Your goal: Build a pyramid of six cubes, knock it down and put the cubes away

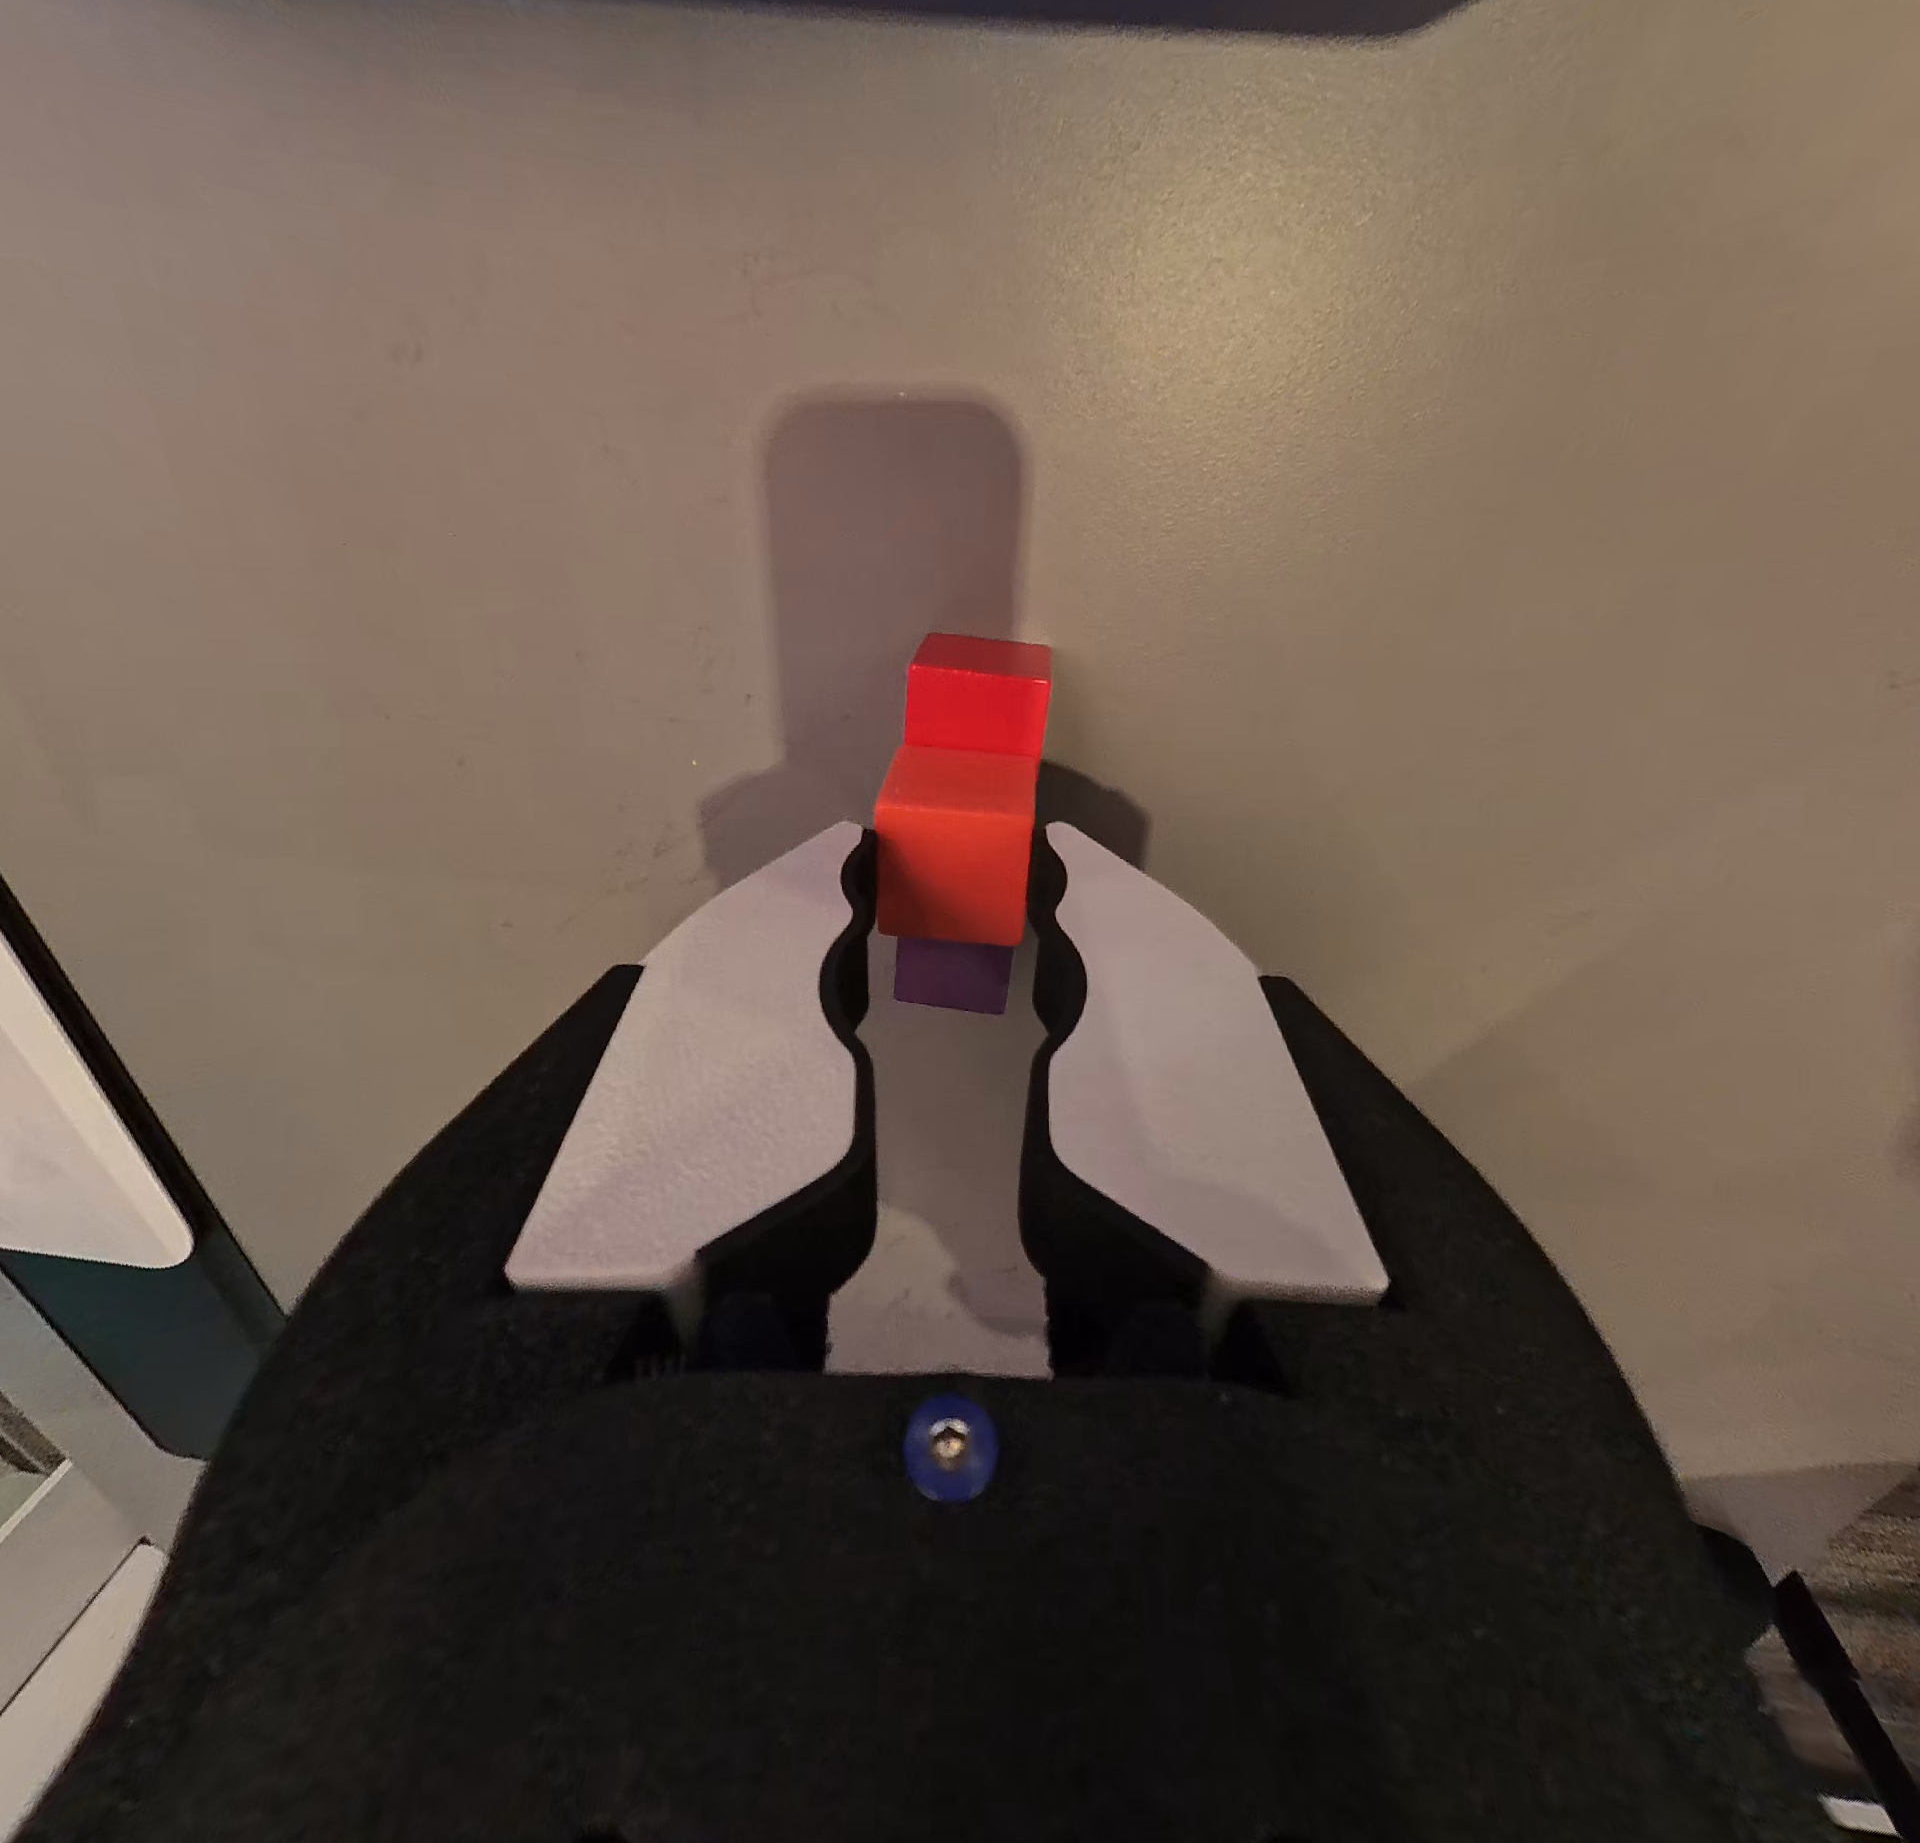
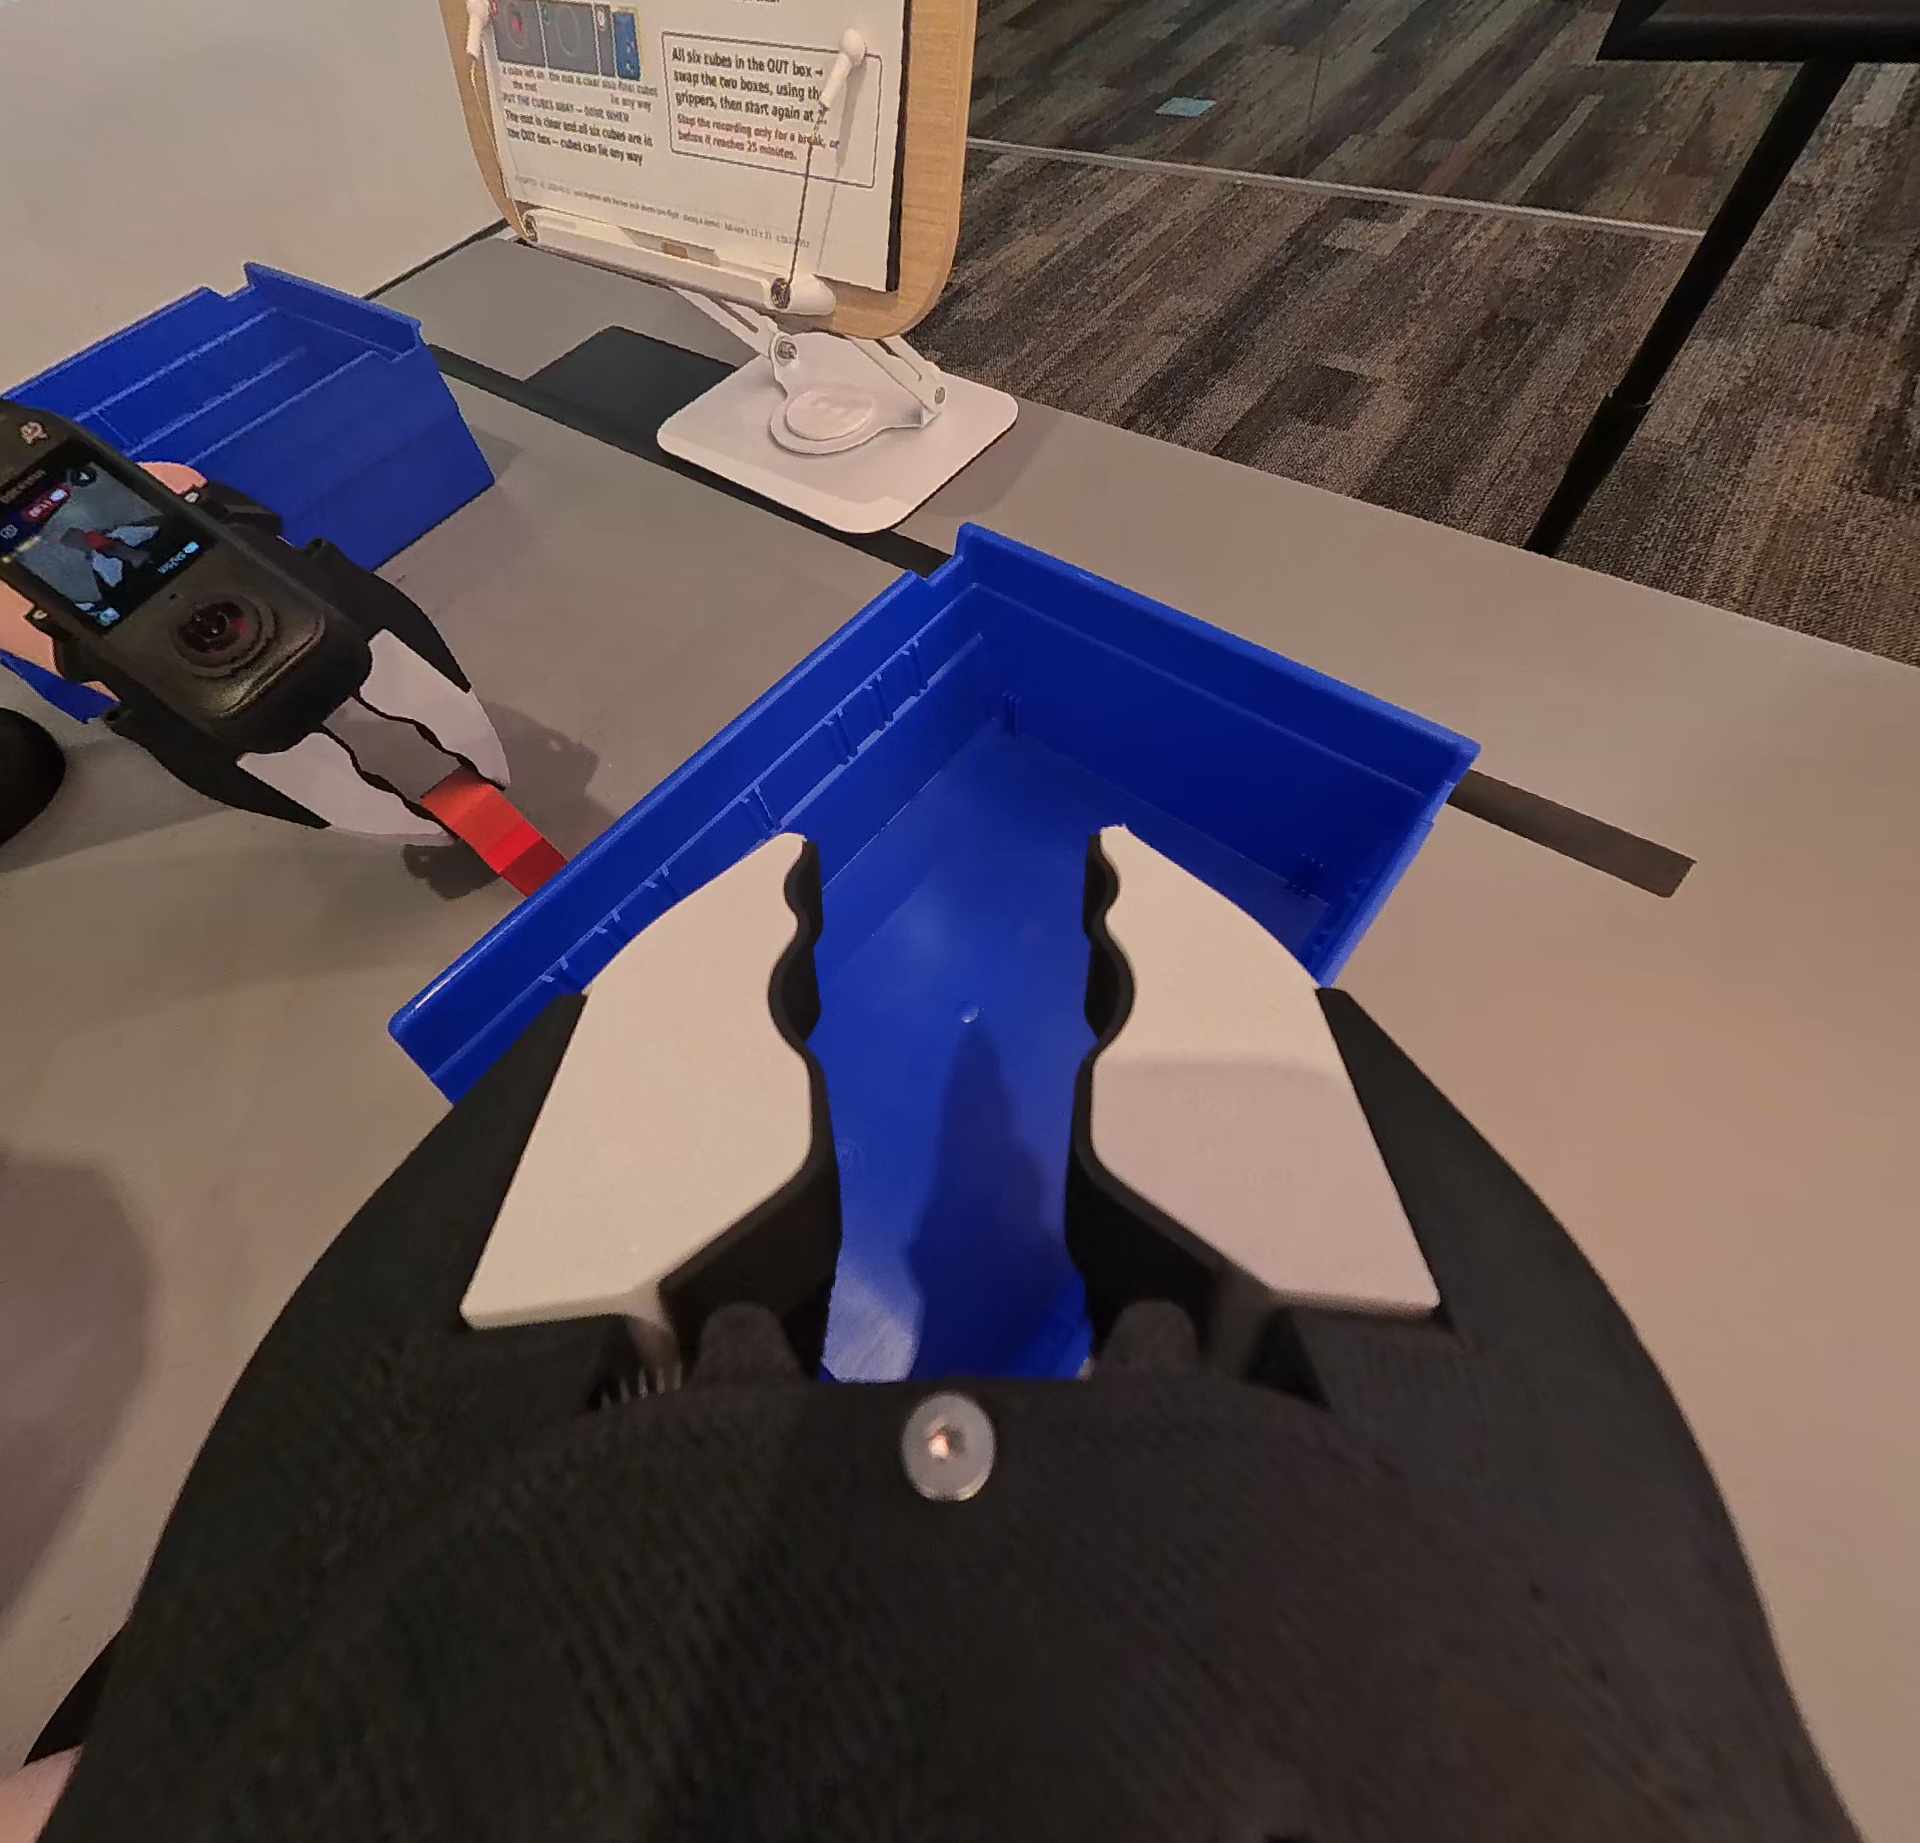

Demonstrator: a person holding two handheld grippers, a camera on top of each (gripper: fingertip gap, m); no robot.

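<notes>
1. Hidden or unclear: in the left wrist view the purple cube (image 1: pixel 951 974) shows only as a narrow strip below the orange cube (image 1: pixel 956 851), which covers most of it. The red cube (image 1: pixel 977 693) stands just behind the orange one, its lower part covered by it. Whether the orange cube rests on the purple one or is lifted clear of it cannot be told.
2. In the right wrist view these cubes are largely hidden: only orange and red faces peep out from the far gripper's tips, and the red cube (image 2: pixel 525 851) is cut off by the wall of the near blue bin (image 2: pixel 665 837). The purple cube does not show there.
3. Only three cubes can be made out in either view.
4. The left gripper (image 1: pixel 951 863) has its fingers closed against both sides of the orange cube, clamping it near the tips. Seen from the right wrist view, the same left gripper (image 2: pixel 457 791) points down at the grey table (image 2: pixel 1351 650), just left of the near bin.
5. The right gripper (image 2: pixel 951 884) hovers over the near bin with its fingers well apart, holding and touching nothing. The bin's visible floor is bare.
6. A second blue bin (image 2: pixel 312 391) sits toward the table's far left edge, partly cut off by the frame and the left gripper.
7. An instruction sheet on a white stand (image 2: pixel 836 432) stands at the far edge.
</notes>
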